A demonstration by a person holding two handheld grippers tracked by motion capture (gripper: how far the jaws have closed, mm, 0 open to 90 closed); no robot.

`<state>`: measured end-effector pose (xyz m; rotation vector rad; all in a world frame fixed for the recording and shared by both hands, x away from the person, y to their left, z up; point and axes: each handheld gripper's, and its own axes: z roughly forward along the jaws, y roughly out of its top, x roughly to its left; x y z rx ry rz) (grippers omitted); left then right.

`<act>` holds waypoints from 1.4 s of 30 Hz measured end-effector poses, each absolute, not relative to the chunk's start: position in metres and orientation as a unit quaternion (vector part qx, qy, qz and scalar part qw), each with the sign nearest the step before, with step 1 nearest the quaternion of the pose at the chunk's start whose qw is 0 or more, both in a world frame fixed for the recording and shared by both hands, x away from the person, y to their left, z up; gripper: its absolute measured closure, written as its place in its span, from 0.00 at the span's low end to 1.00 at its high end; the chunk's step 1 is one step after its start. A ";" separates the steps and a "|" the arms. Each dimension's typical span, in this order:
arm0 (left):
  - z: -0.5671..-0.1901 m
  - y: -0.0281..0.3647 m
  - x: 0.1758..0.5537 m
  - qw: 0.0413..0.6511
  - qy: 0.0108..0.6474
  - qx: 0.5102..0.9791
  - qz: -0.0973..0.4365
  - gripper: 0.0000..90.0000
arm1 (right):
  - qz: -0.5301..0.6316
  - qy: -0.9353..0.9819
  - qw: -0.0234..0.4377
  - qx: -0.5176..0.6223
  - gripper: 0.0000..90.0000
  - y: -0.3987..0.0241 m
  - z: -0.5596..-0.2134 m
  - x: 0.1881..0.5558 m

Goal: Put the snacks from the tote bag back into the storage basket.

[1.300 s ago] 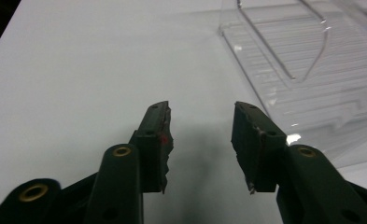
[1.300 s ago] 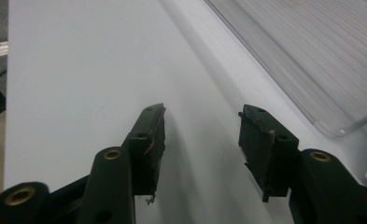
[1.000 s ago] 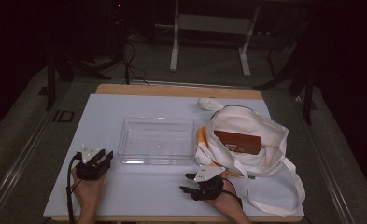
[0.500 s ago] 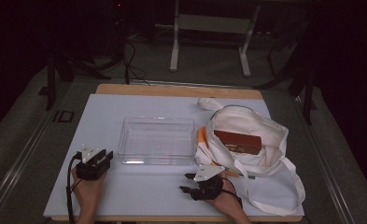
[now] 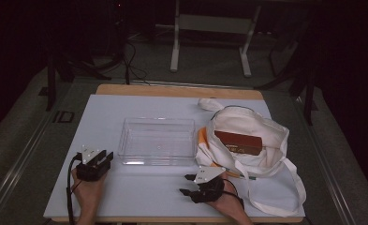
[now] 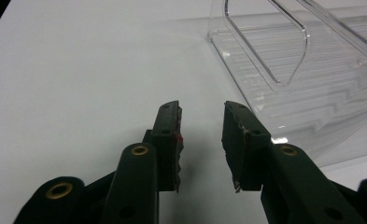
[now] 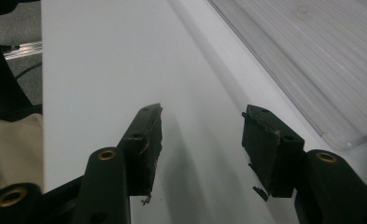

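Bag point(image 5: 247, 136), white and made of cloth, is lying open on the right side of the table point(image 5: 139, 197), with a brown box point(image 5: 240, 143) sitting inside it. A clear tray point(image 5: 157, 140) is sitting in the middle of the table, just beside the bag's left edge.

The right gripper point(image 5: 187, 184) is resting low on the table near the front edge. Its jaws have just been opening, and in the right gripper view point(image 7: 202, 140) they are standing apart with nothing between them. They are pointing to the left, toward the bare table, not at the bag.

The bag is lying behind this gripper and off to its right, and one long strap point(image 5: 275, 197) is looping down close to the hand. The brown box is lying sideways, with its long side going left to right.

The left gripper point(image 5: 104, 157) is sitting by the tray's front left corner. In the left gripper view point(image 6: 201, 140) its jaws are a little apart and holding nothing. It is well apart from the bag.

So the right hand is the nearer one. I think it needs to turn toward the bag first.
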<state>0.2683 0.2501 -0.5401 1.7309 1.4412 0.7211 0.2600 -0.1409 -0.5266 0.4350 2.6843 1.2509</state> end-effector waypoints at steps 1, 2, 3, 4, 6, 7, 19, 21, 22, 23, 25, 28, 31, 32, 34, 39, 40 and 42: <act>-0.540 0.250 0.268 0.379 0.564 0.677 0.282 0.75 | 0.418 0.894 0.073 0.144 0.52 -0.141 -0.525 0.260; -0.540 0.250 0.268 0.379 0.565 0.677 0.282 0.75 | 0.418 0.894 0.073 0.143 0.53 -0.141 -0.525 0.259; -0.540 0.250 0.268 0.379 0.565 0.677 0.282 0.75 | 0.417 0.895 0.075 0.140 0.53 -0.141 -0.523 0.259; -0.540 0.250 0.268 0.379 0.565 0.677 0.282 0.75 | 0.413 0.896 0.076 0.140 0.53 -0.140 -0.523 0.259; -0.540 0.250 0.268 0.379 0.565 0.677 0.282 0.75 | 0.412 0.898 0.077 0.138 0.53 -0.140 -0.521 0.259; -0.540 0.250 0.268 0.379 0.565 0.677 0.282 0.75 | 0.411 0.898 0.078 0.138 0.53 -0.140 -0.520 0.259; -0.540 0.250 0.268 0.379 0.565 0.676 0.283 0.74 | 0.402 0.902 0.094 0.128 0.54 -0.141 -0.504 0.258; -0.540 0.250 0.268 0.378 0.565 0.676 0.282 0.74 | 0.399 0.903 0.096 0.128 0.53 -0.142 -0.502 0.258; -0.540 0.250 0.268 0.378 0.566 0.676 0.283 0.74 | 0.400 0.902 0.097 0.128 0.53 -0.142 -0.501 0.258; -0.540 0.250 0.268 0.378 0.565 0.676 0.282 0.74 | 0.400 0.902 0.098 0.127 0.53 -0.143 -0.500 0.258; -0.540 0.250 0.268 0.378 0.566 0.676 0.283 0.74 | 0.396 0.904 0.100 0.126 0.53 -0.144 -0.498 0.258; -0.540 0.250 0.268 0.378 0.566 0.676 0.283 0.74 | 0.393 0.906 0.103 0.122 0.53 -0.145 -0.494 0.258; -0.540 0.250 0.268 0.378 0.566 0.676 0.282 0.74 | 0.387 0.908 0.105 0.117 0.53 -0.145 -0.491 0.259; -0.540 0.250 0.268 0.378 0.566 0.676 0.282 0.74 | 0.386 0.909 0.105 0.116 0.53 -0.146 -0.490 0.259; -0.540 0.250 0.268 0.378 0.566 0.676 0.282 0.74 | 0.384 0.910 0.107 0.115 0.53 -0.146 -0.489 0.260; -0.540 0.250 0.268 0.378 0.566 0.676 0.282 0.74 | 0.380 0.912 0.110 0.113 0.53 -0.146 -0.484 0.261; -0.540 0.250 0.268 0.378 0.566 0.676 0.282 0.74 | 0.379 0.912 0.112 0.112 0.53 -0.147 -0.483 0.262; -0.540 0.250 0.268 0.378 0.566 0.676 0.282 0.74 | 0.377 0.913 0.114 0.111 0.53 -0.147 -0.481 0.262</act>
